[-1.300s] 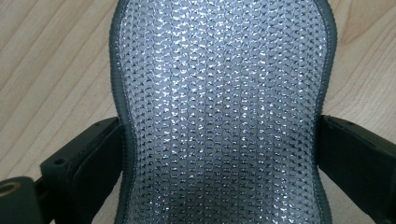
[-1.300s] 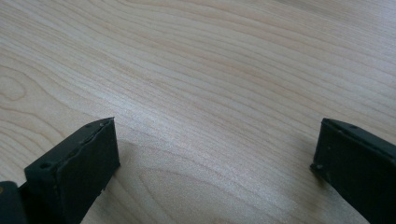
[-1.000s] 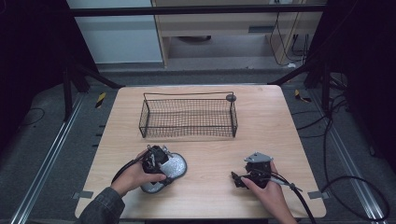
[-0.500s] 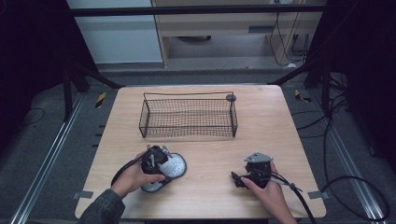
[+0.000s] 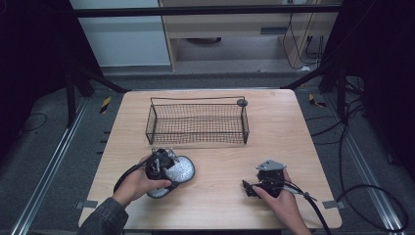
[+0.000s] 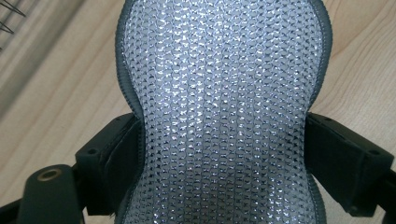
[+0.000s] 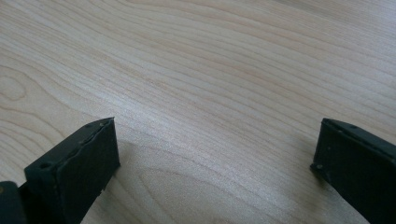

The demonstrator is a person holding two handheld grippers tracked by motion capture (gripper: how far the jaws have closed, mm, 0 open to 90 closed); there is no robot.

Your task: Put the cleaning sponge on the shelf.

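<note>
Insole (image 5: 177, 170): one, silver mesh with a grey edge, lying flat on the table (image 5: 274, 127) just in front of the basket's (image 5: 196, 122) near left corner. Your left gripper (image 5: 157, 165) has its two jaws pressed against the insole's narrow waist, one on each side, clamped on it; the left gripper view shows the mesh (image 6: 224, 112) running up between them. One wire basket stands mid-table, with a small dark round thing (image 5: 242, 102) at its far right corner. Your right gripper (image 5: 258, 185) rests near the table's front edge, well right of the insole, jaws spread wide over bare wood.
</note>
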